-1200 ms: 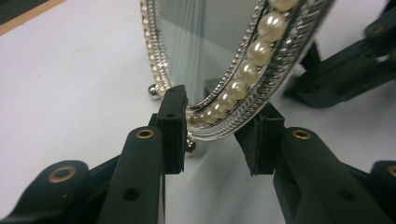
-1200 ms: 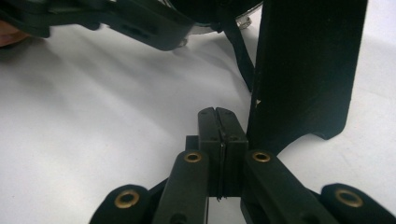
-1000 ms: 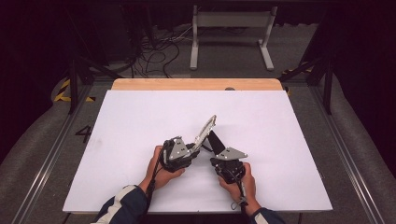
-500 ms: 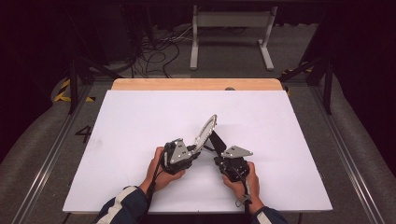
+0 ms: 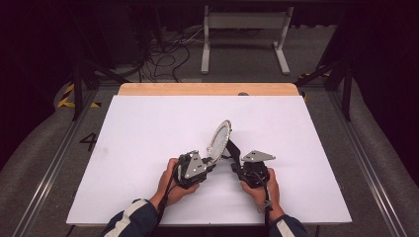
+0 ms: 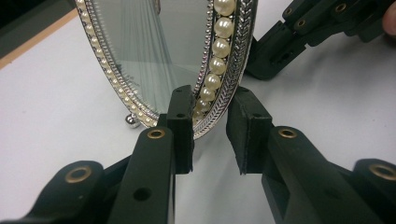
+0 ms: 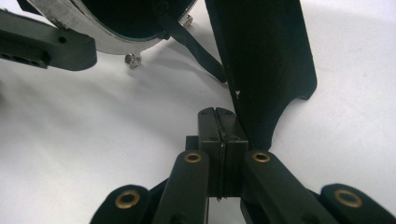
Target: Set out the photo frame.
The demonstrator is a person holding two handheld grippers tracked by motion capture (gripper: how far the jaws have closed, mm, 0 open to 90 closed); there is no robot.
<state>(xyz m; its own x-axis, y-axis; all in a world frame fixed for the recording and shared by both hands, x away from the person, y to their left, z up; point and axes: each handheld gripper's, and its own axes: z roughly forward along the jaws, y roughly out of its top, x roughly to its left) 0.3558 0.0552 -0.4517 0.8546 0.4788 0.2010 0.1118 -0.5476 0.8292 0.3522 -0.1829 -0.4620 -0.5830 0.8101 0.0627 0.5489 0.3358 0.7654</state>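
Since a second ago my right gripper (image 5: 236, 168) has slid a little to the right along the near part of the table (image 5: 316, 148), and the oval picture frame (image 5: 219, 139) now shows more of its face to the high camera than it did then. My left gripper (image 5: 210, 160) has hardly shifted.

From the left gripper view, my left gripper (image 6: 209, 126) has its jaws astride the frame's lower rim (image 6: 219, 98), the row of pearls and the silver braid between them. These jaws have just been closing; one pad lies against the glass side, while I see a gap between the other pad and the rim's back, so the pinch is not complete. A small ball foot (image 6: 130, 121) of the frame rests on the white surface.

From the right gripper view, my right gripper (image 7: 219, 122) has its jaws pressed fully together with nothing visible between them, and their tip sits just beside the frame's black easel stand (image 7: 266, 60), which leans out behind the frame. I cannot tell whether they touch it.

The frame stands tilted near the middle of the table, somewhat toward the near edge, between my two grippers, its glass turned to the left side.
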